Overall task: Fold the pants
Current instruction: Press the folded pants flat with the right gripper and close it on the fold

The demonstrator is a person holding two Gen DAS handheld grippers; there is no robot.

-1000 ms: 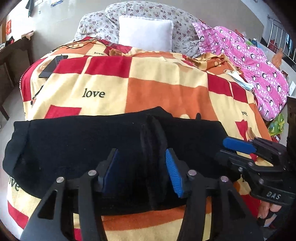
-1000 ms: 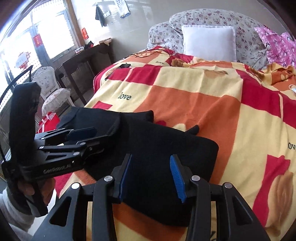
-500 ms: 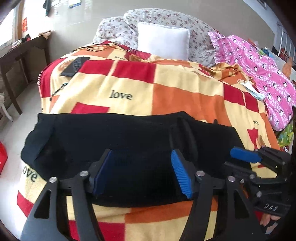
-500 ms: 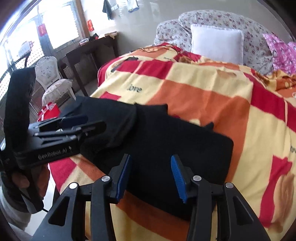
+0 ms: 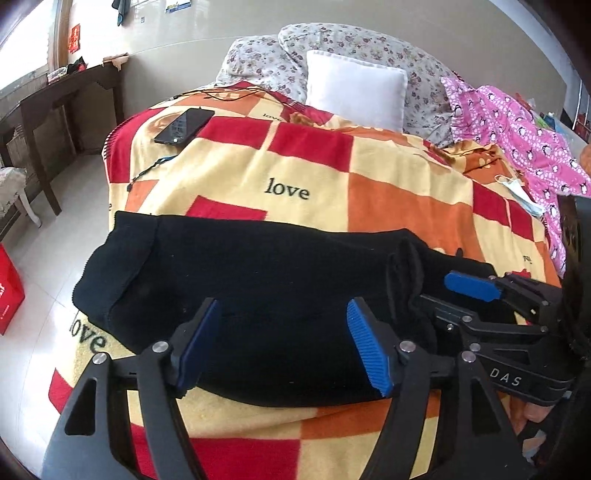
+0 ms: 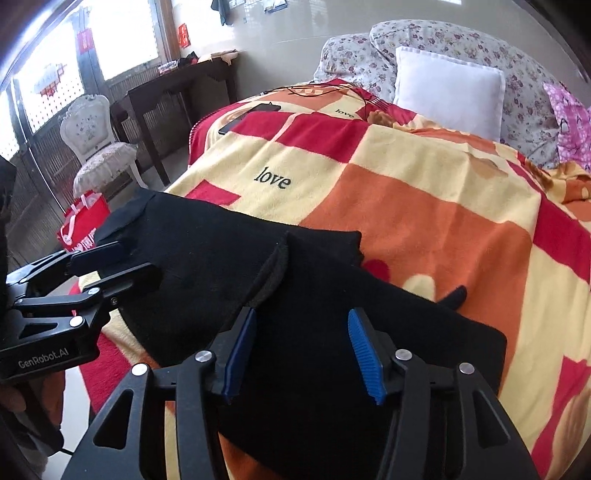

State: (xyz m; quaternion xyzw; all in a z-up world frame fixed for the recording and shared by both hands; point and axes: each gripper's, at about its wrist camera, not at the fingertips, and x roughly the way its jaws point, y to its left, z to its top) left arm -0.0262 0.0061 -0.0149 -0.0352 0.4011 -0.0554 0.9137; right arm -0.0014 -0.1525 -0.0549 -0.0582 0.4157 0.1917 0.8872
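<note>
We see the black pants [image 5: 258,295] lying folded across the near edge of the checked "love" blanket [image 5: 369,206], under both tongs. Our left gripper [image 5: 284,343] and right gripper [image 6: 303,354] hang released above the fabric. At 11 o'clock lies a phone [image 5: 184,125]; at 12 a white pillow [image 5: 354,94]; at 2 pink pajamas [image 5: 524,140], partly cut off.

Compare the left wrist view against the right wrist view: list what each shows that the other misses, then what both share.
Left wrist only: a pale blue face mask at the blanket's right edge, and the full spread of the pink penguin-print garment.

Right wrist only: a white ornate chair and bright windows.

Both: the black folded pants on the checkered love blanket, a white square pillow, a dark phone, and both open grippers, left gripper and right gripper.
</note>
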